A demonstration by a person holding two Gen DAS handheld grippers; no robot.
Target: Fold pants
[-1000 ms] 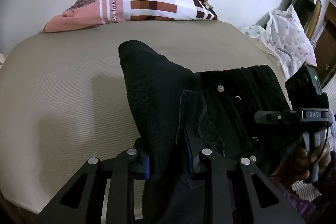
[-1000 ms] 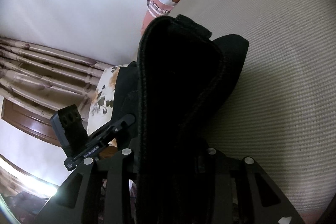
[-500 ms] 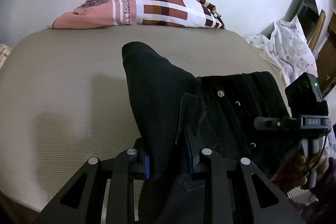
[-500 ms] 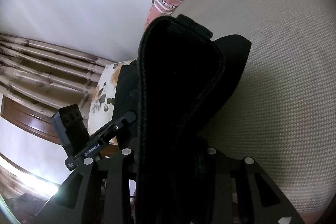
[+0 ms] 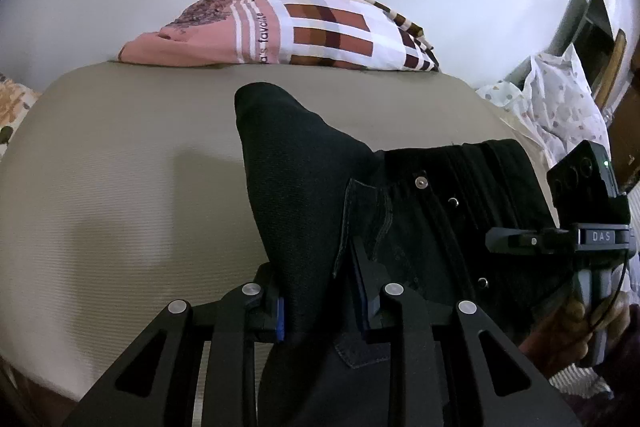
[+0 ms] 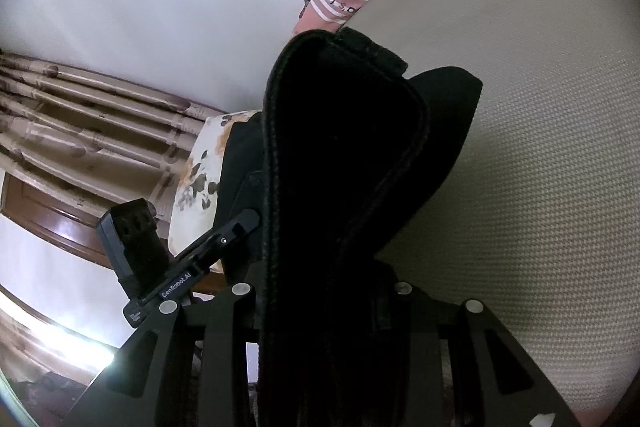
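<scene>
Black pants (image 5: 304, 187) hang lifted over a beige mattress (image 5: 120, 167), held at both ends. My left gripper (image 5: 320, 291) is shut on a thick fold of the fabric near the pocket and metal buttons. In the right wrist view the pants (image 6: 344, 155) fill the middle, their stitched waistband edge curving up from my right gripper (image 6: 320, 307), which is shut on the bunched cloth. The right gripper (image 5: 576, 239) also shows at the right edge of the left wrist view, and the left gripper (image 6: 224, 235) at the left of the right wrist view. The pads are mostly hidden by fabric.
A pink, white and brown checked pillow (image 5: 288, 27) lies at the far edge of the mattress against a white wall. A white dotted cloth (image 5: 560, 107) is heaped at the right. Bamboo-patterned curtains (image 6: 80, 115) and a floral cushion (image 6: 200, 179) show at the left.
Both grippers have risen a little with the pants still gripped; the pillow and mattress sit lower and nearer in the views. The grips have not changed.
</scene>
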